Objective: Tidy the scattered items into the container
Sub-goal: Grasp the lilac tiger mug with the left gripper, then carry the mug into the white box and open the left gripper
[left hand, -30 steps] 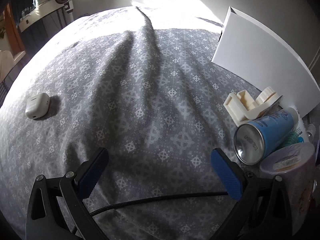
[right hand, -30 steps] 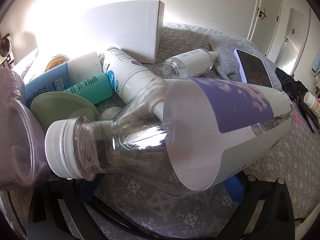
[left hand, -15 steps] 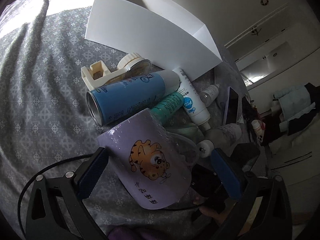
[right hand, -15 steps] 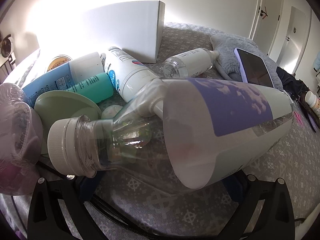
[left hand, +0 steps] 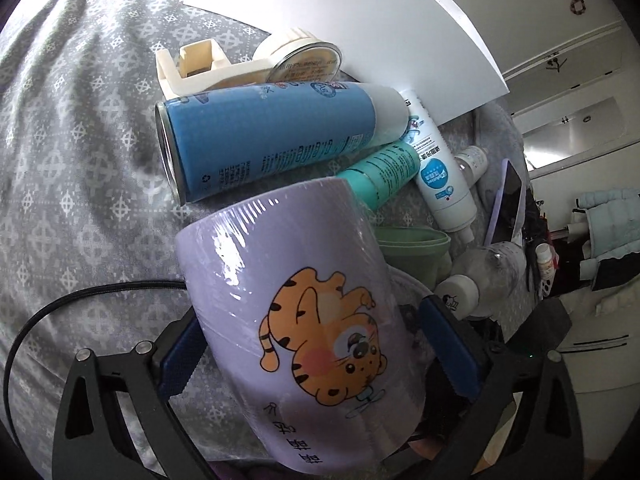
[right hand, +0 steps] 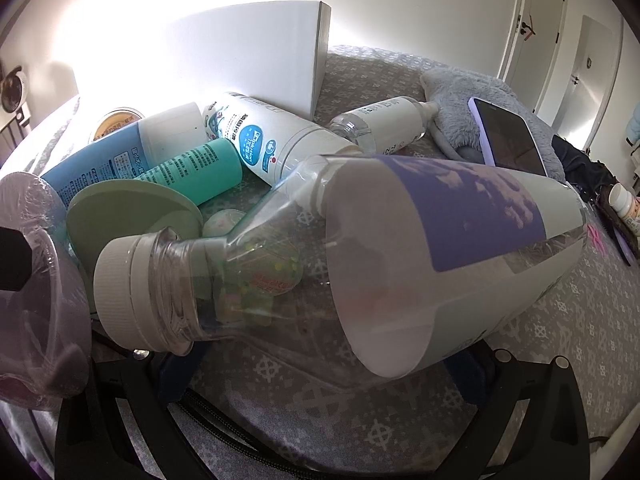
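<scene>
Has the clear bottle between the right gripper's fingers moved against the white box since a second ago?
No. The clear bottle lies in the same place below the white box in the right wrist view; only the purple cup at the left edge came in.

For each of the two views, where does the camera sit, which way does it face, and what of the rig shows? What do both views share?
Left wrist: sits on the left claw, looks steeply down at the bed; its blue pads flank the purple tiger mug and are closing on it.
Right wrist: sits on the right claw, angled down; the clear bottle lies across its black arms, pads mostly hidden.
Shared: mug, bottle, blue can, teal tube, white box, phone.
</scene>
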`<action>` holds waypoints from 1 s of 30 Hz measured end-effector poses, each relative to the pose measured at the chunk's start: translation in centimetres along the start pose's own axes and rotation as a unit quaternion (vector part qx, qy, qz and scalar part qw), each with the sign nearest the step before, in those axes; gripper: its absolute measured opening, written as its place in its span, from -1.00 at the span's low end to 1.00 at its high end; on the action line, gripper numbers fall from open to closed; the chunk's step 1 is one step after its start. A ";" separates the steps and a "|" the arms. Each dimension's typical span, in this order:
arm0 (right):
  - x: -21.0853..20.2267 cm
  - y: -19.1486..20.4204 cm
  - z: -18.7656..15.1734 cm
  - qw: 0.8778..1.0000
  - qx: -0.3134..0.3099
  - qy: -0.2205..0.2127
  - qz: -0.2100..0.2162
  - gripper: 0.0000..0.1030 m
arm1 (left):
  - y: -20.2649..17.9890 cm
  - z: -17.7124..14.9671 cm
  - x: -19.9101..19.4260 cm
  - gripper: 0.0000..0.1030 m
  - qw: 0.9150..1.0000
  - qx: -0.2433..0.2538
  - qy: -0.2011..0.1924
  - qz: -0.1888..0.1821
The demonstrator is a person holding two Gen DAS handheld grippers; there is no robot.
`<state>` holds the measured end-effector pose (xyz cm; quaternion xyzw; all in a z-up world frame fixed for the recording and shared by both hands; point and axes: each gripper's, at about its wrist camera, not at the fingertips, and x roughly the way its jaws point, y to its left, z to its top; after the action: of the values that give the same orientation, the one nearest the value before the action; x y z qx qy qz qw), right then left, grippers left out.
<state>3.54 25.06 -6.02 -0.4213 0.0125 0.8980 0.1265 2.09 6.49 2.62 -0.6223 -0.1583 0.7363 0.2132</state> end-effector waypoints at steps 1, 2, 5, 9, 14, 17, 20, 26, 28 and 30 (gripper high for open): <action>0.0 0.0 0.0 1.000 0.000 0.000 0.000 1.00 | 0.2 0.0 -0.2 0.85 1.000 -0.006 -0.006 -0.003; 0.0 0.0 0.0 1.000 0.000 0.000 0.000 1.00 | 0.6 -0.1 -0.5 0.78 1.000 -0.012 -0.010 -0.008; 0.0 0.0 0.1 1.000 0.000 0.000 0.000 1.00 | 1.5 0.1 -1.2 0.64 0.999 -0.032 -0.020 -0.028; 0.0 -0.1 0.2 1.000 0.000 0.000 0.000 1.00 | 0.8 0.1 -2.0 0.61 0.999 -0.005 -0.033 -0.025; 0.1 -0.1 0.3 1.000 0.000 0.000 0.000 1.00 | -1.1 0.5 -4.0 0.58 0.996 0.049 -0.060 -0.035; 0.1 -0.1 0.4 1.000 0.000 0.000 0.000 1.00 | -1.8 1.3 -6.5 0.58 0.992 0.068 -0.099 -0.044; 0.2 -0.1 0.4 1.000 0.000 0.000 0.000 1.00 | -2.4 2.9 -9.5 0.58 0.985 0.077 -0.144 -0.048; 0.2 -0.1 0.5 1.000 0.000 0.000 0.000 1.00 | -5.8 9.3 -12.6 0.58 0.973 0.130 -0.188 -0.011; 0.2 -0.1 0.5 1.000 0.001 0.000 0.001 1.00 | -7.2 11.8 -12.5 0.58 0.970 0.149 -0.191 0.003; 0.2 -0.1 0.5 1.000 0.001 0.000 0.001 1.00 | -8.5 14.3 -11.8 0.58 0.967 0.164 -0.192 0.020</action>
<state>3.09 25.30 -5.88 -0.4216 0.0132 0.8979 0.1263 -9.42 8.26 19.36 -0.4290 -0.0610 0.8622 0.2626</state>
